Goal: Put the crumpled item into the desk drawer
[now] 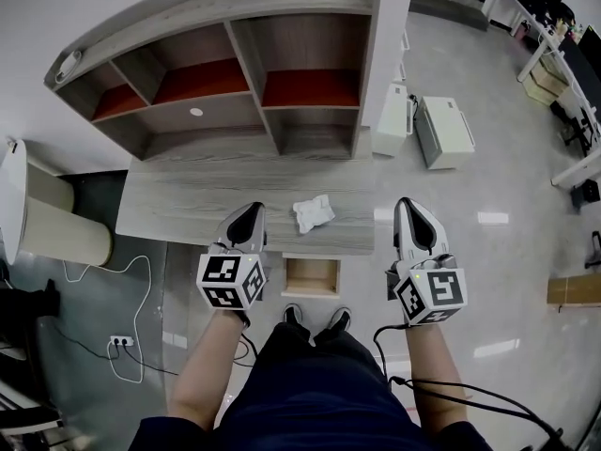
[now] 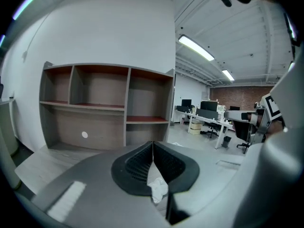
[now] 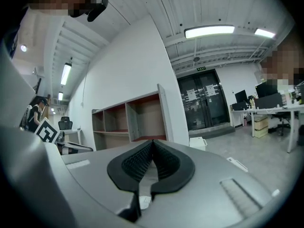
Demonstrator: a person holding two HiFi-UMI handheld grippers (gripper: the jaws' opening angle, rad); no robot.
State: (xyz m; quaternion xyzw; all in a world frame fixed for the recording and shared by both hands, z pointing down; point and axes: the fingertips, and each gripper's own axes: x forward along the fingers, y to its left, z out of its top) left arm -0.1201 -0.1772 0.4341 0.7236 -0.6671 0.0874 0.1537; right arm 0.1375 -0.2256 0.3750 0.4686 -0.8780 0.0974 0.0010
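Left tool (image 1: pixel 250 212) clenched empty, my right tool (image 1: pixel 407 205) clenched empty too, crumpled paper (image 1: pixel 313 213) on the tabletop (image 1: pixel 188 205) between them, open drawer (image 1: pixel 311 277) nearer me.

So the shelf unit (image 1: pixel 235 73) sits along the back of the tabletop (image 1: pixel 188 205). The crumpled item (image 1: pixel 313 212) lies on the tabletop near the front edge, toward the right end. The drawer (image 1: pixel 311 277) sticks out open just below and in front of it. The left hand-held gripper (image 1: pixel 249 210) is over the front edge, just left of the crumpled item. The right hand-held gripper (image 1: pixel 410 205) is past the tabletop's right end, over the floor. A power strip (image 1: pixel 120 342) lies on the floor at front left.
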